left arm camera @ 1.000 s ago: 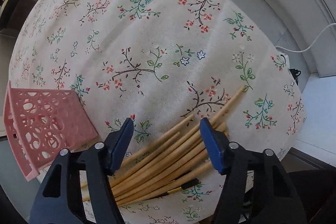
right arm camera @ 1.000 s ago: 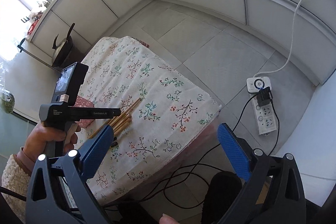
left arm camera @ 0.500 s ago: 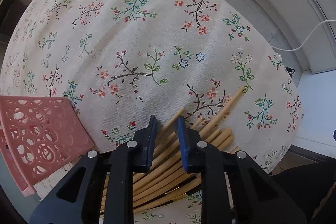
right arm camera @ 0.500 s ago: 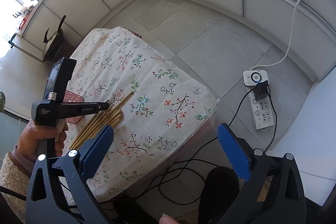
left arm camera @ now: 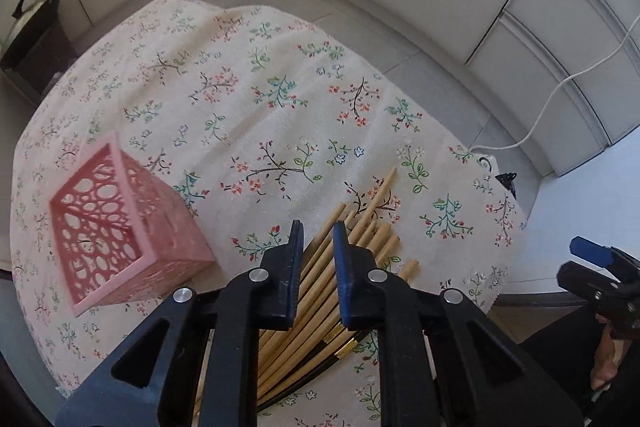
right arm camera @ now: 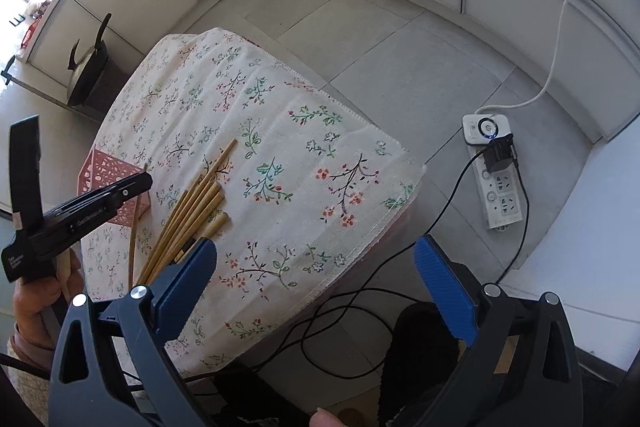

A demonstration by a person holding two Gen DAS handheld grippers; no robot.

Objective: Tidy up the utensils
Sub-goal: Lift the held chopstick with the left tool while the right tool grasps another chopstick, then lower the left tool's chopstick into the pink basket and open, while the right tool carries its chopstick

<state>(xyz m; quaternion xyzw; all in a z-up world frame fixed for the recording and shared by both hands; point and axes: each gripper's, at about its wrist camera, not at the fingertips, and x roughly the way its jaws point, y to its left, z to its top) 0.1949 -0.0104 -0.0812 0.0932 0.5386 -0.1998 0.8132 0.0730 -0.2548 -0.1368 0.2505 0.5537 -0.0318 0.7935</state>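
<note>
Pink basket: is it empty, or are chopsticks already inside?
Empty, as far as visible: inside the pink basket only perforated walls show; the chopsticks are outside it, on or above the floral cloth.

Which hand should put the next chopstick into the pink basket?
Left. The left gripper, jaws closing, has a chopstick between them, close to the pink basket; the right gripper is open, empty and farther from it.
</note>
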